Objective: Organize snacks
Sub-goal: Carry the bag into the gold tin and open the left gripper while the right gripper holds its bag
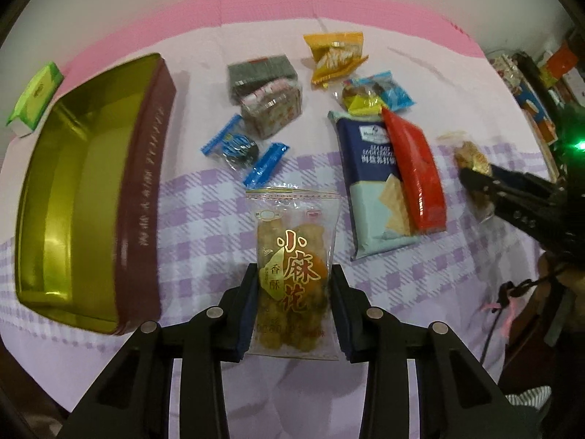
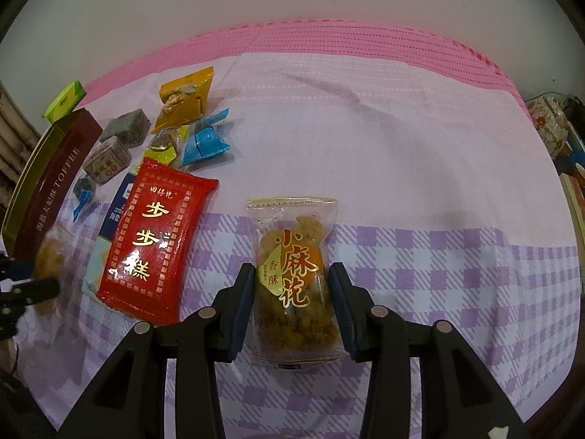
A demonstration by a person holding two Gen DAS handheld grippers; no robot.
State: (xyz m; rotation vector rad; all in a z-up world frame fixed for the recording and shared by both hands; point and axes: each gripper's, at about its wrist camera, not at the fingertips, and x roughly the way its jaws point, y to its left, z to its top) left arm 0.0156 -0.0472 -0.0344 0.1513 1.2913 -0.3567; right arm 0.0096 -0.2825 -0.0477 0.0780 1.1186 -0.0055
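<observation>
Left gripper (image 1: 292,314) pinches a clear twist-snack bag (image 1: 292,274), low in the middle | right gripper (image 2: 292,311) pinches a second twist-snack bag (image 2: 294,278), low in the middle | gold tin (image 1: 84,197) sits open at left | red packet (image 2: 157,241) lies left of the middle

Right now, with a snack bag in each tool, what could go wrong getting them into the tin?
Both tools pinch thin clear snack bags: the left bag and right bag could slip or their contents crush. The tin lies far left, so the right tool must cross the red packet and might snag it.
</observation>
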